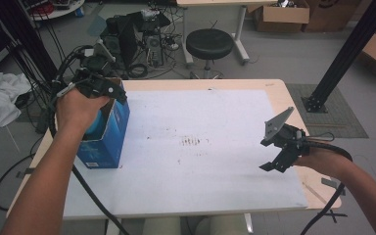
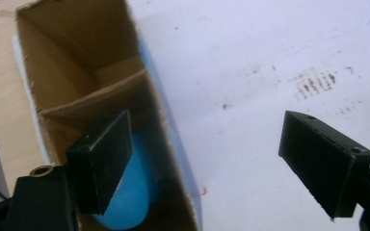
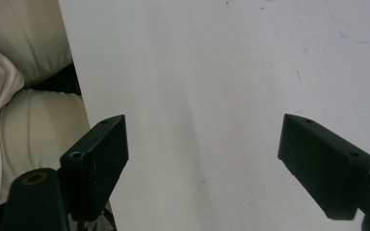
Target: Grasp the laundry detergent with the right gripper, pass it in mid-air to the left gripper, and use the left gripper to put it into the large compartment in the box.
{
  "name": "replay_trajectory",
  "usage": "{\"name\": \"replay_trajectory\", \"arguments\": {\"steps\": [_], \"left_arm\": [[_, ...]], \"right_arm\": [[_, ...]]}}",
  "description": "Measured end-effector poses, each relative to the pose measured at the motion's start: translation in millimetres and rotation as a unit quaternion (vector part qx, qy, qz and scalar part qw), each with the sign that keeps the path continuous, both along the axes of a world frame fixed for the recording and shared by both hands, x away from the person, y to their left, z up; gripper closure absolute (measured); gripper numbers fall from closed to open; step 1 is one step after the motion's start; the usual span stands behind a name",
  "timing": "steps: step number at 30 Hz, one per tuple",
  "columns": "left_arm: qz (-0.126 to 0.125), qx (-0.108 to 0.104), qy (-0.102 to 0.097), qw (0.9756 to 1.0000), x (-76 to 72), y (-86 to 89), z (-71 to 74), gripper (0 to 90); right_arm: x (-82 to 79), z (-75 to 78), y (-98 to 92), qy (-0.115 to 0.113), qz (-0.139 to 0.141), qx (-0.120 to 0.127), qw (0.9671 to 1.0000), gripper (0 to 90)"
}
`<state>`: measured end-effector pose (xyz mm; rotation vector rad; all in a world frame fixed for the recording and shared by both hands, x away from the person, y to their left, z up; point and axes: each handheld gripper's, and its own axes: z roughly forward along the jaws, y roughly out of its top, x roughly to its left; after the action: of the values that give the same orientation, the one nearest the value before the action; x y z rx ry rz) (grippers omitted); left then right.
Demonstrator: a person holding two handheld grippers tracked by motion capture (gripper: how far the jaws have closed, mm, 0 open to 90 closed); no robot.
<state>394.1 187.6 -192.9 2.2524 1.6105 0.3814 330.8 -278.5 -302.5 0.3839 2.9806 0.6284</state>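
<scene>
A blue carton (image 1: 105,142) stands upright with its top open at the left of the white mat (image 1: 200,147). Its brown cardboard inside (image 2: 77,72) holds a light blue rounded object (image 2: 130,202), also seen from the high view as the light blue object (image 1: 95,125). My left gripper (image 1: 112,92) hovers over the carton's mouth. In the left gripper view, this left gripper (image 2: 212,159) stands open with nothing between its jaws, one jaw above the carton and the other above the mat. My right gripper (image 1: 271,154) hangs near the mat's right edge. Close up, that right gripper (image 3: 207,159) is open and empty.
The mat lies on a wooden table (image 1: 284,98). Behind the table are a black stool (image 1: 209,43), a computer tower with tangled cables (image 1: 137,39), cardboard boxes (image 1: 281,14) and a slanting black post (image 1: 342,54). A white cloth (image 1: 0,98) lies at the left. The person's lap (image 3: 24,120) is at the table's near edge.
</scene>
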Motion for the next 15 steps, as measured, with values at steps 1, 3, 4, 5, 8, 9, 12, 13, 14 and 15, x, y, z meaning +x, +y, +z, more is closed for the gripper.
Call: {"name": "replay_trajectory", "arguments": {"steps": [1,3,4,5,8,9,12,13,14,15], "left_arm": [[-0.005,0.001,-0.001,1.0,0.4,-2.5,0.7,19.7],[-0.014,0.001,-0.004,0.9999,0.9,-7.8,2.1,18.9],[-0.019,0.001,-0.004,0.9998,1.3,-10.4,2.9,18.9],[-0.025,0.0,-0.005,0.9997,1.6,-13.0,3.4,18.9],[-0.042,-0.005,-0.011,0.999,2.7,-21.5,4.9,18.5],[-0.047,-0.007,-0.012,0.9988,3.2,-24.5,5.5,18.5],[-0.064,-0.007,-0.014,0.9978,5.4,-34.0,7.2,18.4],[-0.071,-0.007,-0.016,0.9973,6.3,-37.3,7.8,18.4],[-0.077,-0.007,-0.016,0.9969,7.1,-40.8,8.2,18.4],[-0.083,-0.007,-0.017,0.9964,8.0,-44.4,8.6,18.4]], "right_arm": [[-0.1,0.1,-0.1,0.0,0.0,0.0,1.0,17.8],[-0.2,0.4,-0.6,-0.001,-0.001,0.0,1.0,17.8],[-0.4,0.7,-0.8,-0.001,-0.001,0.001,1.0,17.8],[-0.4,0.7,-1.2,-0.001,-0.001,0.001,1.0,17.8],[-0.6,0.5,-1.8,-0.001,-0.002,0.0,1.0,17.8],[-0.7,0.4,-1.9,-0.001,-0.002,0.001,1.0,17.8],[-0.7,0.2,-1.7,0.0,-0.003,0.001,1.0,17.8],[-0.7,0.2,-1.6,-0.001,-0.003,0.001,1.0,17.8],[-0.6,0.4,-1.4,-0.001,-0.003,0.001,1.0,17.8],[-0.7,0.5,-1.3,0.0,-0.003,0.002,1.0,17.8]]}}
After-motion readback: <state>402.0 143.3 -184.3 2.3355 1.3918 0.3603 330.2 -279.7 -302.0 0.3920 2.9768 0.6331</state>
